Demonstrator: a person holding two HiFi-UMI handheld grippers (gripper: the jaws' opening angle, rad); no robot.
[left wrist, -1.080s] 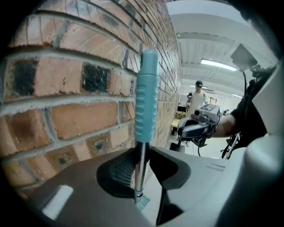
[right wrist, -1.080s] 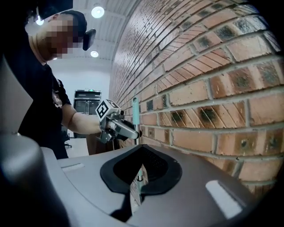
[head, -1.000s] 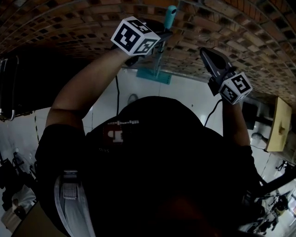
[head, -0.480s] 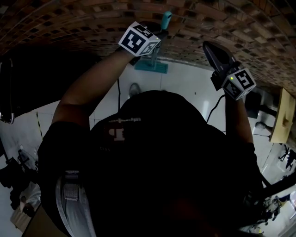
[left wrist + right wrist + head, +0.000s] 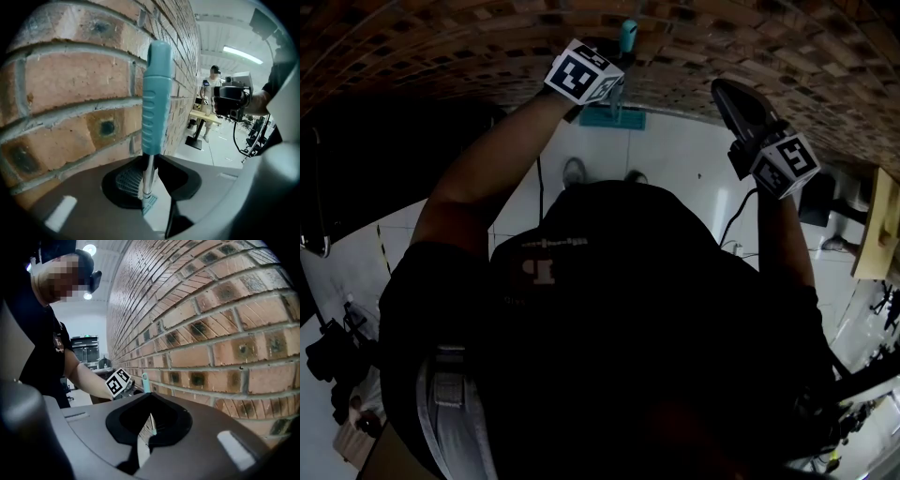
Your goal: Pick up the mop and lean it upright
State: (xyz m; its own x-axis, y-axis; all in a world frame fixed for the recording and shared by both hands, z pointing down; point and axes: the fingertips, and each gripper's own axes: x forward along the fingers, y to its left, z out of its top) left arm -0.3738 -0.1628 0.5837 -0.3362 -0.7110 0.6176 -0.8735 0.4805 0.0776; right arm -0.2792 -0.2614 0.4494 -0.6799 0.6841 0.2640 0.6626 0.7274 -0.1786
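Observation:
The mop stands nearly upright against the brick wall (image 5: 70,84). Its teal grip (image 5: 156,98) tops a thin metal pole (image 5: 148,176), and its teal head (image 5: 613,117) rests on the white floor at the wall's foot. My left gripper (image 5: 147,190) is shut on the pole just below the grip; in the head view it (image 5: 617,86) sits beside the marker cube (image 5: 584,75), under the teal grip (image 5: 627,36). My right gripper (image 5: 729,92) hangs to the right, apart from the mop and close to the wall. Its jaws (image 5: 149,420) meet at the tips with nothing in them.
The brick wall (image 5: 487,56) runs across the far side, with white tiled floor (image 5: 675,169) below it. A wooden table (image 5: 883,225) stands at the right. A person (image 5: 213,89) stands by a table far down the wall. Dark equipment lies at the left.
My left gripper has sunk with the mop, and the mop head has shifted closer to the foot of the wall. The right gripper dropped slightly.

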